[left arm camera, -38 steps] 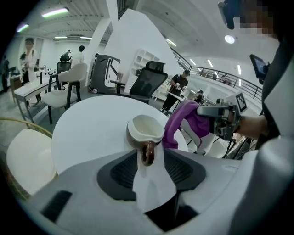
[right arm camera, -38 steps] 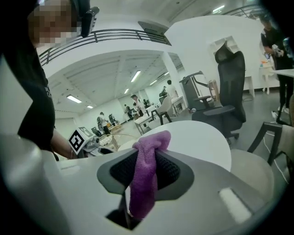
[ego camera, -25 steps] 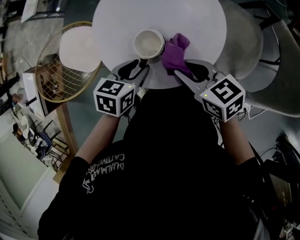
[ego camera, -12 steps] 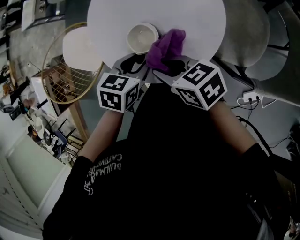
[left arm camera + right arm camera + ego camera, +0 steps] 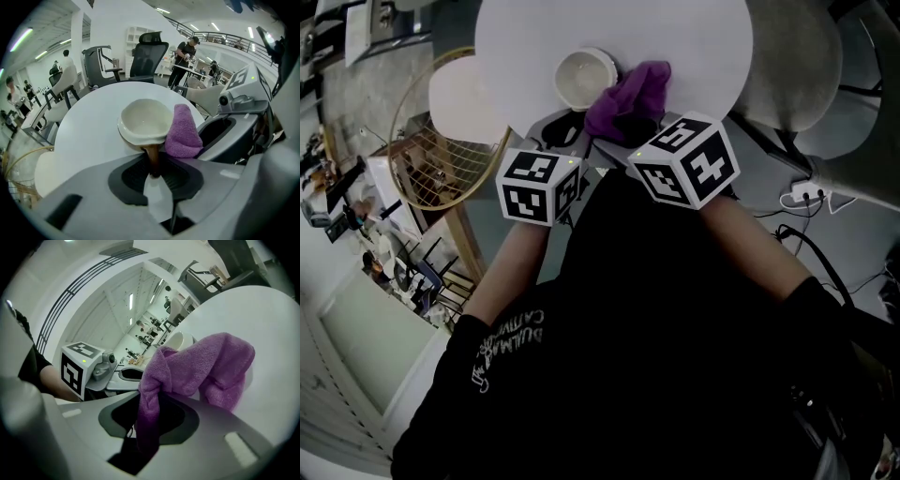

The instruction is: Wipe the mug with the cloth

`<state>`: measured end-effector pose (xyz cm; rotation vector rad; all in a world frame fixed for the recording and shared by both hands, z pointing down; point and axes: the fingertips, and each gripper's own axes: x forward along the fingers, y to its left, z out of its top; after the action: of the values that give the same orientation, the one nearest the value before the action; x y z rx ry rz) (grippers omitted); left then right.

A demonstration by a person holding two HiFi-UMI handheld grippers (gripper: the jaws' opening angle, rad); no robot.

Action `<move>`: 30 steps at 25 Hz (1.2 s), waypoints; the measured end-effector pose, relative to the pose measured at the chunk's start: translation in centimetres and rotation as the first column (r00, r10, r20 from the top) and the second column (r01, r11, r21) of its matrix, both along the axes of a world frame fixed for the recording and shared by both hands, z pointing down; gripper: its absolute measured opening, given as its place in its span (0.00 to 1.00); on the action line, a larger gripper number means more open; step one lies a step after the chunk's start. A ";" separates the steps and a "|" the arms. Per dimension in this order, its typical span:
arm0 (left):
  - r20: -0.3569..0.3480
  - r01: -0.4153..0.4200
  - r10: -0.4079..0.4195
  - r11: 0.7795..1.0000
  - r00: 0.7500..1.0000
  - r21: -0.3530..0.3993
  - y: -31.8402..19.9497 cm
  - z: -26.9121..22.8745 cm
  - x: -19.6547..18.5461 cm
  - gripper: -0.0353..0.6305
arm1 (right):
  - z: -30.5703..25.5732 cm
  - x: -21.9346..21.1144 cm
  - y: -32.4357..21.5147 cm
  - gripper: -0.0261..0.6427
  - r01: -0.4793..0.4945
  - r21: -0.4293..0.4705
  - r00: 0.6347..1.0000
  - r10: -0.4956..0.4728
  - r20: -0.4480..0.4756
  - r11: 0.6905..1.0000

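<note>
Mug (image 5: 143, 123): cream, with brown handle (image 5: 153, 157). Stood near the front edge of white table (image 5: 703, 47), mouth up (could not tell whether lifted clear).

Left gripper (image 5: 153, 172): jaws just drawn in to a narrow gap, pinched on the handle.

Right gripper (image 5: 149, 414): clamped on one fold of purple cloth (image 5: 201, 364), the loose bulk bunched ahead of the jaws.

Contact: cloth lay against the mug's right side, by the rim.

Step, as judged: opening of the wipe, little of the wall covered yet.

Handling, as judged:
- Called for a firm hold, since a thin handle would likely pivot under a sideways push.
- Called for sweeping with the soft bulk, never the jaw tips.
- Called for pressing toward the left gripper, not away.
- Called for light pressure, lest the fold slip free.
</note>
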<state>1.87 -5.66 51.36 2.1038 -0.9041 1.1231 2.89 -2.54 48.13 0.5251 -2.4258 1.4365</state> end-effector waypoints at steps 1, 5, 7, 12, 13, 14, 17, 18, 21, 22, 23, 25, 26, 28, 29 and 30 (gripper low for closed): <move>0.007 -0.002 0.002 1.000 1.000 0.001 0.0 0.0 -0.1 0.15 | 0.0 -0.1 0.0 0.21 -0.007 -0.014 1.000 0.007 0.008 1.000; 0.022 -0.027 0.027 1.000 0.999 0.000 0.2 0.1 0.0 0.14 | 0.3 -0.1 0.1 0.22 -0.010 -0.041 0.999 0.011 0.034 0.999; 0.027 -0.043 0.043 0.999 0.999 -0.003 0.3 0.3 0.1 0.14 | 0.7 0.1 0.0 0.22 -0.014 -0.043 0.999 0.015 0.028 0.999; 0.025 -0.049 0.049 0.999 0.998 -0.008 -0.2 0.1 0.0 0.15 | 0.8 0.1 -0.8 0.22 -0.017 -0.048 1.000 0.018 0.023 0.999; 0.023 -0.049 0.049 0.999 0.999 -0.008 -0.2 0.2 0.0 0.15 | 0.9 0.2 -0.9 0.22 -0.021 -0.047 1.000 0.022 0.022 0.999; 0.023 -0.049 0.049 0.999 0.999 -0.008 -0.2 0.2 0.1 0.15 | 0.9 0.4 -0.9 0.22 -0.025 -0.047 0.999 0.026 0.022 0.999; 0.023 -0.050 0.051 0.999 0.998 -0.010 -0.1 0.1 0.2 0.15 | 0.8 0.8 -1.1 0.22 -0.034 -0.053 0.999 0.035 0.021 0.998; 0.023 -0.052 0.052 0.999 0.998 -0.011 -0.1 0.0 0.1 0.15 | 0.7 0.9 -1.1 0.22 -0.033 -0.054 0.999 0.034 0.019 0.998; 0.022 -0.057 0.057 0.998 0.998 -0.017 -0.3 -0.2 0.0 0.15 | 0.6 1.1 -1.5 0.22 -0.028 -0.054 0.999 0.029 0.014 0.998; 0.023 -0.059 0.060 0.998 0.998 -0.018 -0.3 -0.2 0.0 0.15 | 0.5 1.2 -1.5 0.22 -0.027 -0.054 1.000 0.028 0.015 0.998; 0.023 -0.062 0.062 0.998 0.998 -0.020 -0.3 -0.2 0.0 0.15 | 0.5 1.3 -1.6 0.22 -0.026 -0.054 1.000 0.027 0.015 0.998; 0.024 -0.067 0.067 0.998 0.997 -0.023 -0.2 -0.2 0.1 0.15 | 0.5 1.6 -1.6 0.22 -0.027 -0.054 0.999 0.028 0.017 0.998; 0.025 -0.069 0.070 0.997 0.997 -0.024 -0.2 -0.2 0.1 0.15 | 0.5 1.8 -1.6 0.22 -0.028 -0.054 0.999 0.029 0.017 0.998; 0.027 -0.074 0.075 0.997 0.997 -0.025 -0.2 -0.2 0.1 0.15 | 0.6 2.1 -1.8 0.22 -0.032 -0.057 0.999 0.033 0.019 0.998; 0.028 -0.076 0.077 0.997 0.997 -0.027 -0.2 -0.2 0.0 0.15 | 0.6 2.3 -1.8 0.22 -0.035 -0.059 0.999 0.036 0.020 0.998; 0.028 -0.078 0.079 0.997 0.996 -0.029 -0.2 -0.2 0.0 0.15 | 0.7 2.4 -1.9 0.22 -0.039 -0.062 0.999 0.040 0.020 0.997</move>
<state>1.89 -5.86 51.20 2.1215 -0.8213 1.2025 5.27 -4.44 48.81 0.5490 -2.3913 1.5353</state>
